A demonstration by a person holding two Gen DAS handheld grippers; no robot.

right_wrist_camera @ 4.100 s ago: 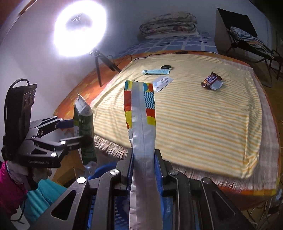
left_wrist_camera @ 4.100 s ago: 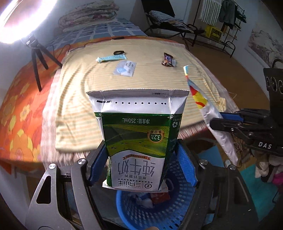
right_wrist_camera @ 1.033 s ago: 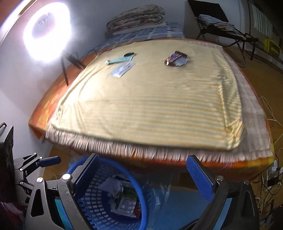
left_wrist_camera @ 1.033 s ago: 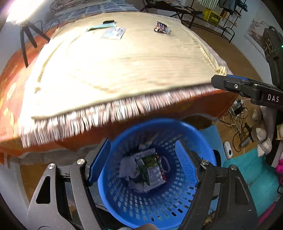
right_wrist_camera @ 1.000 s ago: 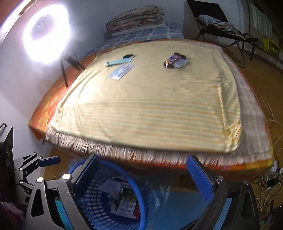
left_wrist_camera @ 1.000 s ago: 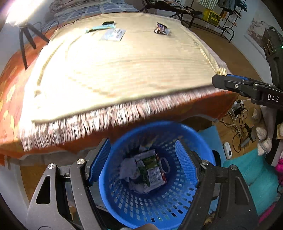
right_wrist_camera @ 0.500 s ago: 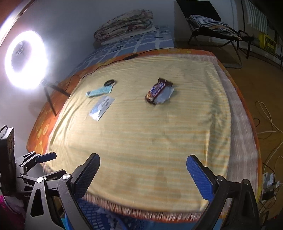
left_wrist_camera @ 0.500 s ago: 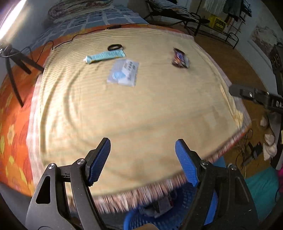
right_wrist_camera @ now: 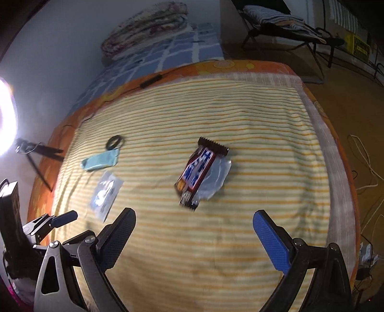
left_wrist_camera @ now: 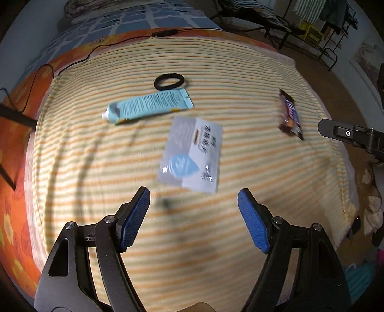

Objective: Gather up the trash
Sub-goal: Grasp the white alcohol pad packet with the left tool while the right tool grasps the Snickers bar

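A white plastic packet with a blue print [left_wrist_camera: 192, 153] lies on the striped bedspread [left_wrist_camera: 216, 240], just ahead of my open, empty left gripper [left_wrist_camera: 194, 211]. Beyond it lie a light blue tube [left_wrist_camera: 148, 105] and a black hair band [left_wrist_camera: 169, 81]. A brown candy wrapper [right_wrist_camera: 200, 171] lies on the spread ahead of my open, empty right gripper [right_wrist_camera: 194, 237]; it also shows in the left wrist view [left_wrist_camera: 290, 114]. The packet [right_wrist_camera: 106, 192] and the tube [right_wrist_camera: 100, 159] sit to its left.
A black cable [left_wrist_camera: 96, 48] runs along the far edge of the bed. Folded quilts [right_wrist_camera: 146, 26] lie at the bed's head. A ring light [right_wrist_camera: 4, 115] on a tripod stands left. A folding chair [right_wrist_camera: 283, 21] stands beyond the bed.
Both grippers let go of the milk carton and the colourful wrapper over the blue basket. They have since risen and moved forward over the bed, close to the remaining litter.
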